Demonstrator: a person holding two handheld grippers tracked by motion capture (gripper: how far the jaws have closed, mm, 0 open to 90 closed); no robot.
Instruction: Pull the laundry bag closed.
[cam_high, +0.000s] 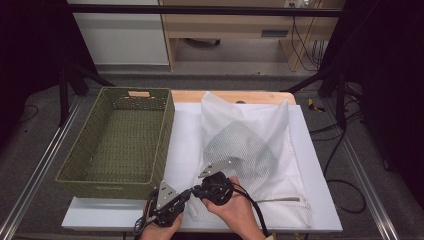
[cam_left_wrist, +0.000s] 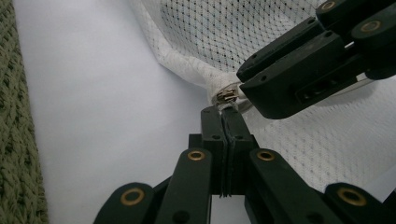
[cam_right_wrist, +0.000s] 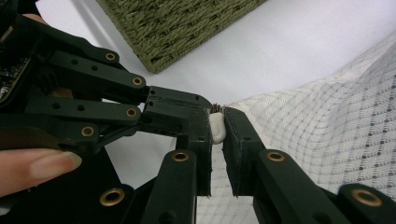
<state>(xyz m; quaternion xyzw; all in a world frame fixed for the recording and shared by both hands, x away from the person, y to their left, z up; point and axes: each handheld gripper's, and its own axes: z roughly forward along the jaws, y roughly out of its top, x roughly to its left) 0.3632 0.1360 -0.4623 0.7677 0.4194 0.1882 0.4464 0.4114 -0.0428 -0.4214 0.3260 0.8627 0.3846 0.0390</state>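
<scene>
- Nearest us, the left gripper (cam_left_wrist: 223, 114) has its jaws pressed together on the small metal zipper pull (cam_left_wrist: 227, 97).
- The right gripper (cam_right_wrist: 216, 122) pinches the white mesh laundry bag (cam_high: 250, 145) at its corner, beside the zipper.
- That bag lies flat on the white table (cam_high: 185, 130); it looks light, floppy and easily snagged, so the hemmed corner is the best hold.
- Beyond, the green woven basket (cam_high: 120, 140).

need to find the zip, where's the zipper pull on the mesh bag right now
In the left gripper view the zipper pull sits at the mesh bag's corner, just past the left gripper's shut jaws and beside the right gripper.
</scene>
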